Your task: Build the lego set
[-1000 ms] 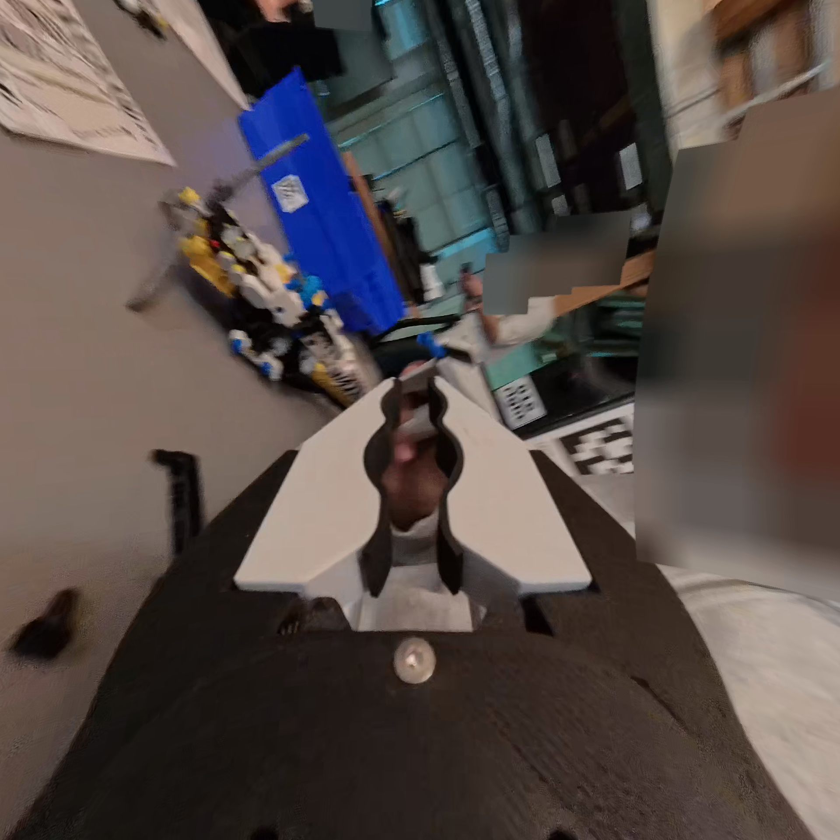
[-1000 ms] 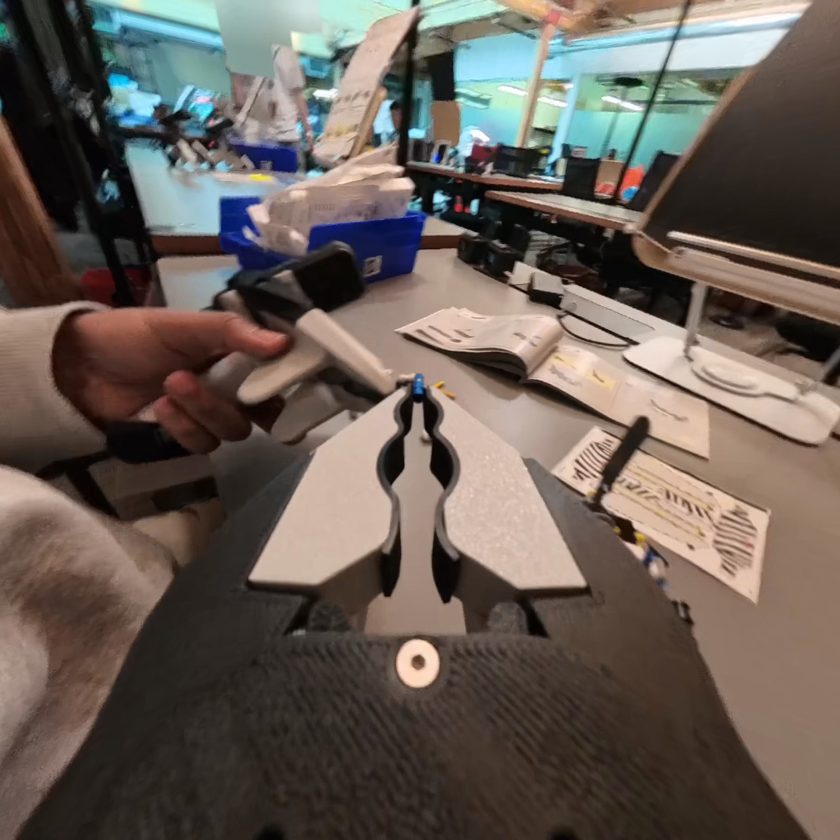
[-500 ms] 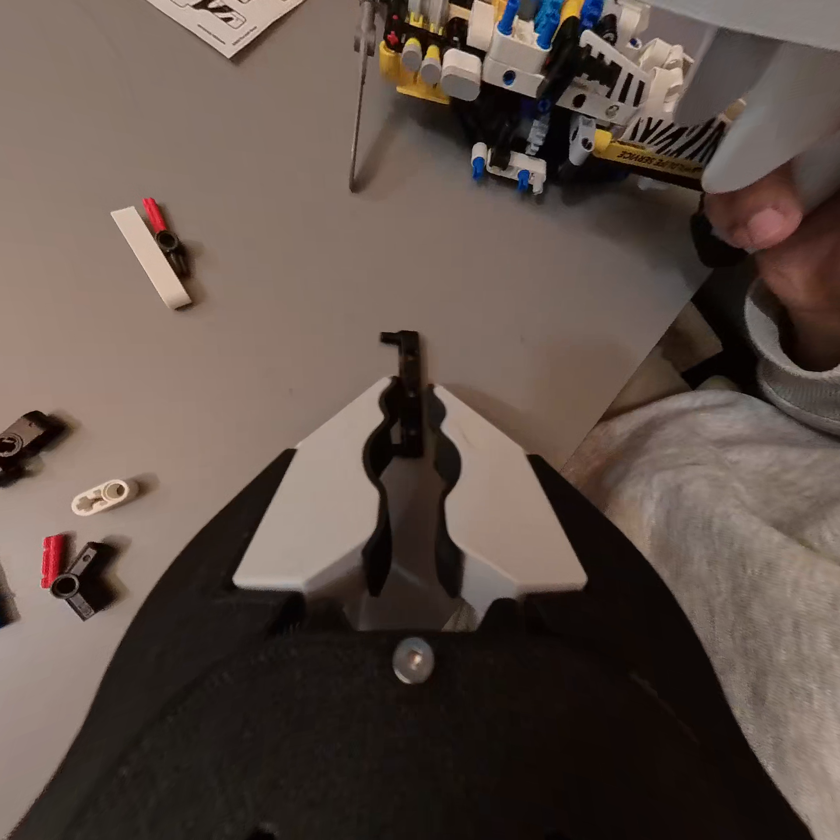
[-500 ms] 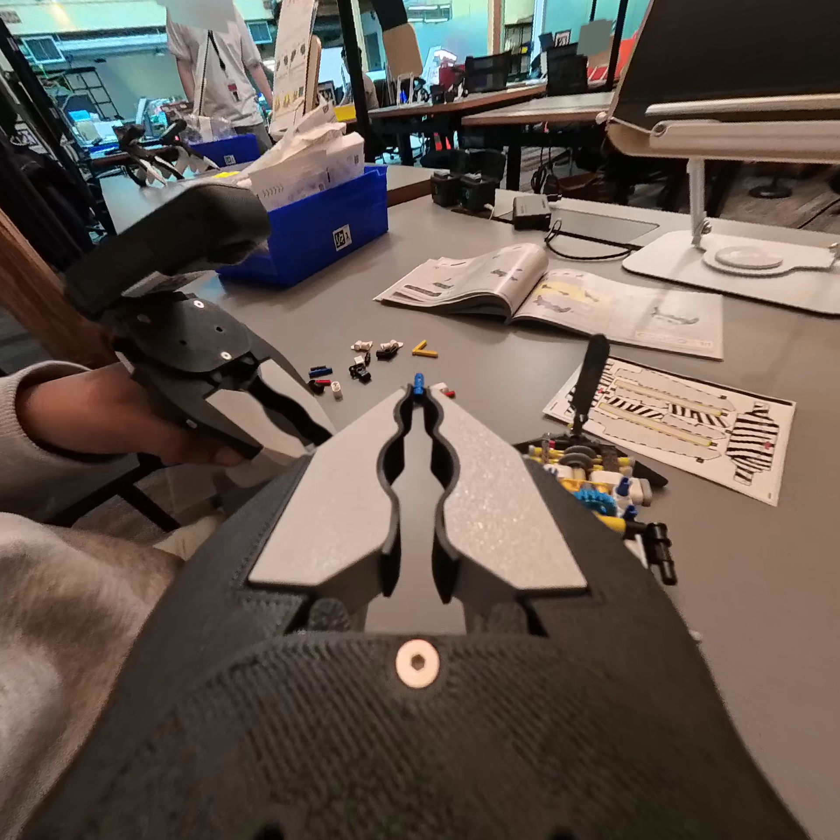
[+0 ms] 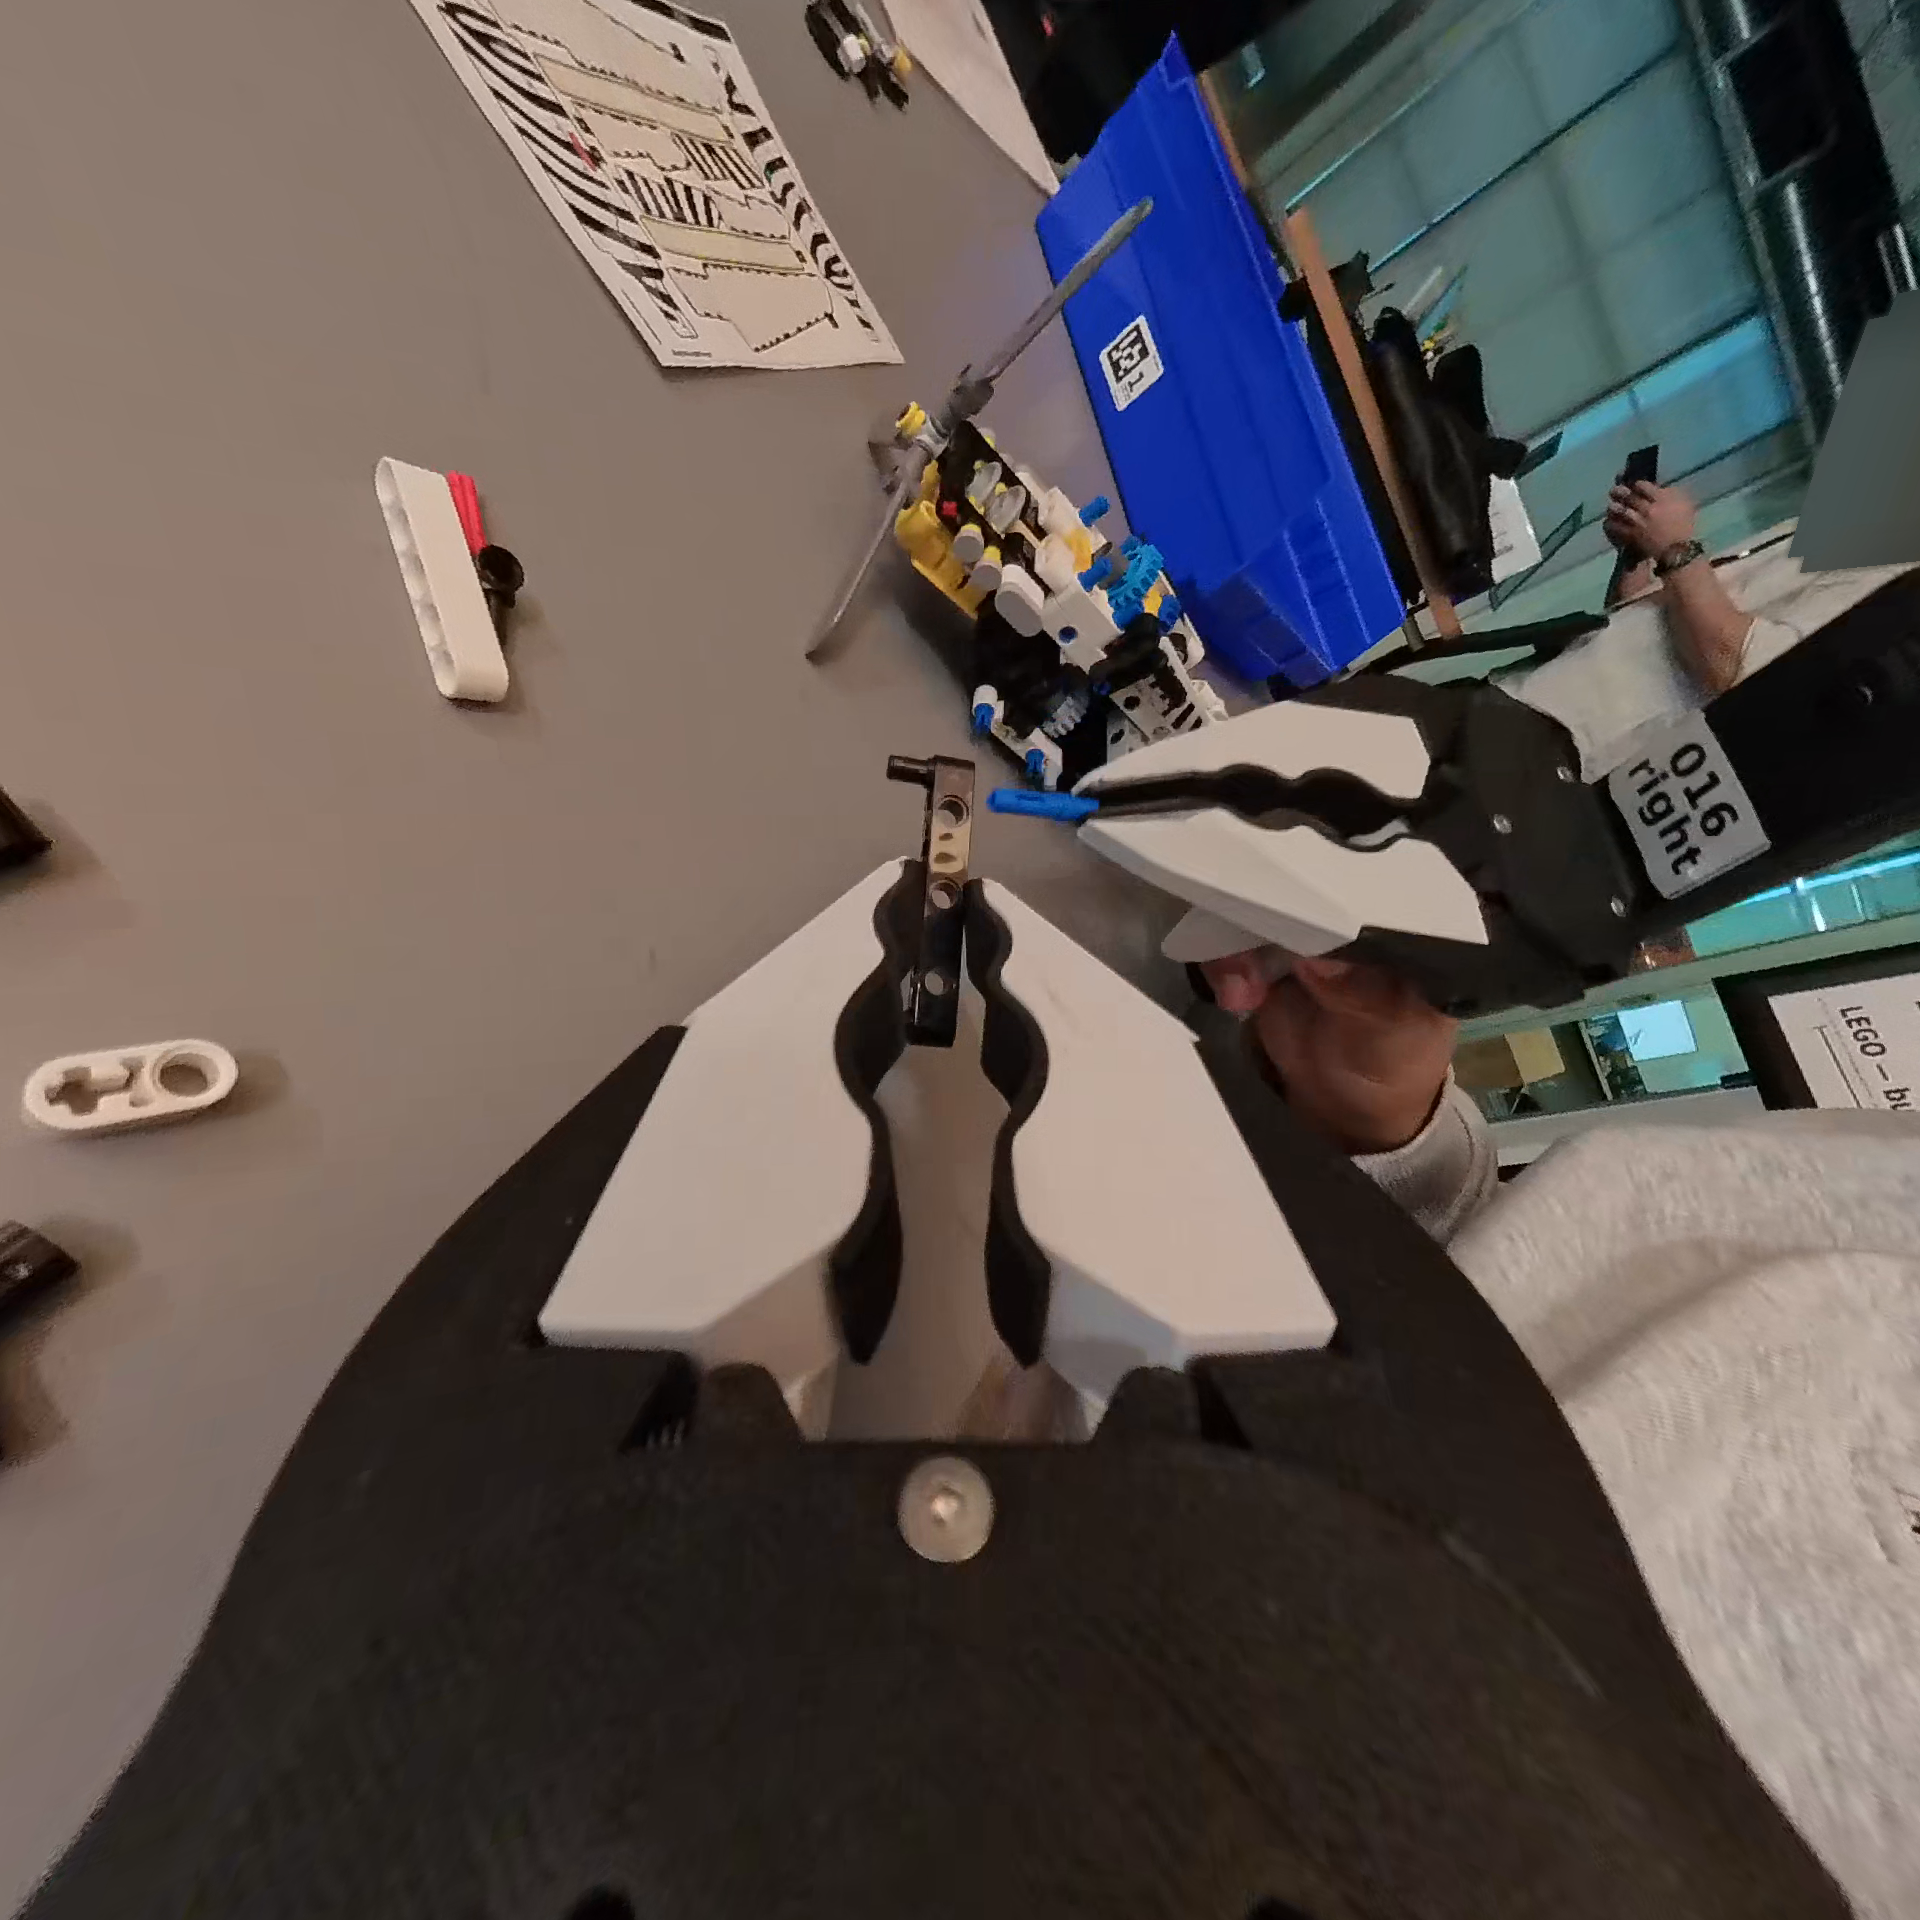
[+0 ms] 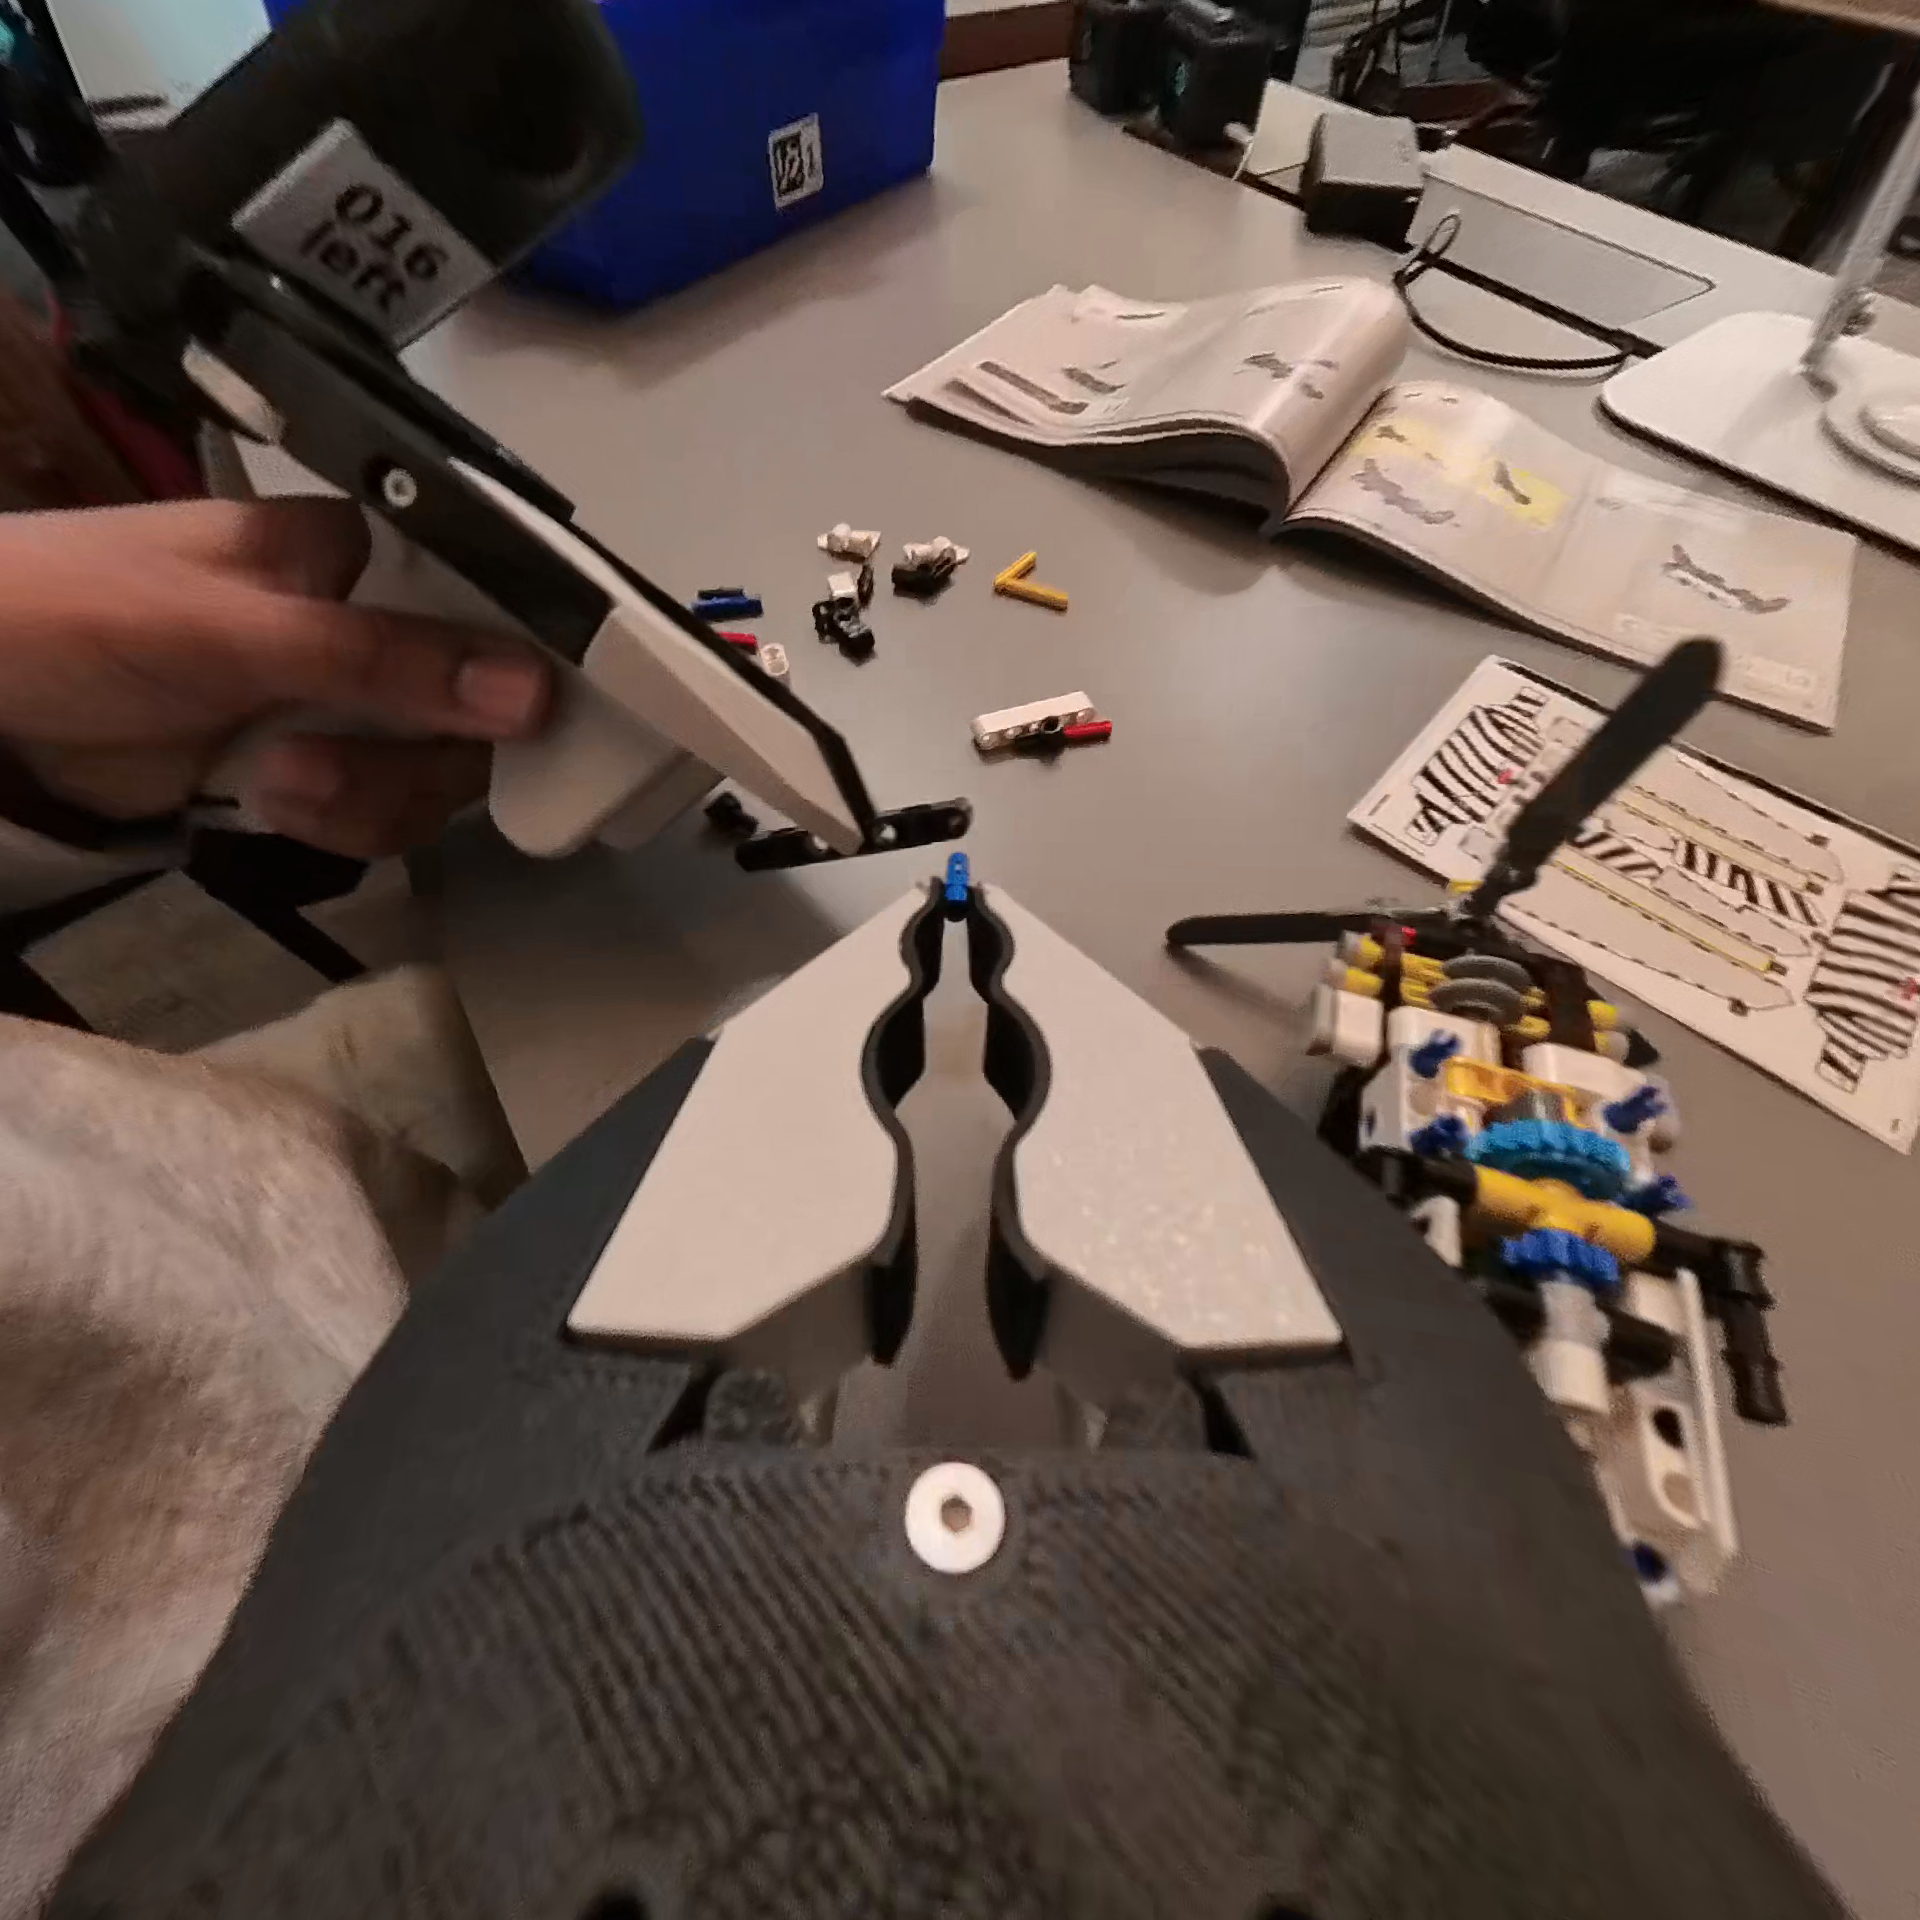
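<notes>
My left gripper (image 5: 940, 883) is shut on a black beam with holes (image 5: 943, 842) that has a peg at its far end, held above the grey table. My right gripper (image 6: 954, 902) is shut on a small blue pin (image 6: 955, 879). In the left wrist view the right gripper (image 5: 1086, 816) comes in from the right with the blue pin (image 5: 1034, 801) pointing at the beam's side, a small gap apart. In the right wrist view the left gripper (image 6: 847, 826) holds the beam (image 6: 914, 823) just ahead of the pin. The part-built model (image 6: 1527, 1122) with rotor blades stands at the right.
Loose pieces lie on the table: a white beam with a red pin (image 5: 442, 582), a small white link (image 5: 130, 1081), several small parts (image 6: 852, 597). A sticker sheet (image 5: 665, 177), an open instruction booklet (image 6: 1351, 436) and a blue bin (image 5: 1205, 405) lie farther off. The tips of both grippers are at nearly the same place.
The left gripper has swung and tilted, still holding the black beam. The right gripper with the blue pin has come down close to the beam's side.
</notes>
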Tool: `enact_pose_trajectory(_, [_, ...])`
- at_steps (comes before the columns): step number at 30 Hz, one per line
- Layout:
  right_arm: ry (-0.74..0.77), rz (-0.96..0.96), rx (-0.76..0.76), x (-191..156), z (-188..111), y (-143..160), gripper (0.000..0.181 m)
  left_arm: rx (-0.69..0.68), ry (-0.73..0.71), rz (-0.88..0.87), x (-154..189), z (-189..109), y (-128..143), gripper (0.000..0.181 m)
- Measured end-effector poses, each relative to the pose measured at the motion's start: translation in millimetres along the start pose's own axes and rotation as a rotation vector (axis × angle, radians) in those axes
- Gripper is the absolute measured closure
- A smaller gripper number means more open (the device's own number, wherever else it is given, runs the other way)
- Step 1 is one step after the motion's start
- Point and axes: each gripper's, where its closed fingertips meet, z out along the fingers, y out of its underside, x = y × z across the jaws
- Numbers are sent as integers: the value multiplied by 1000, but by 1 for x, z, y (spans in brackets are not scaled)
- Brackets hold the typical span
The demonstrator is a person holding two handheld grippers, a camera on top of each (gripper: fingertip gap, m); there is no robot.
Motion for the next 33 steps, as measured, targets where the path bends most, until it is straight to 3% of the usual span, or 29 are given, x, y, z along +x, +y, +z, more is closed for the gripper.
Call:
enact_pose_trajectory(19, [0, -37, -10, -11, 9, 4, 179, 42, 6, 5, 0, 6, -2, 176])
enact_pose_trajectory(33, [1, 44, -24, -6, 11, 10, 179, 52, -127, 153, -6, 13, 1, 175])
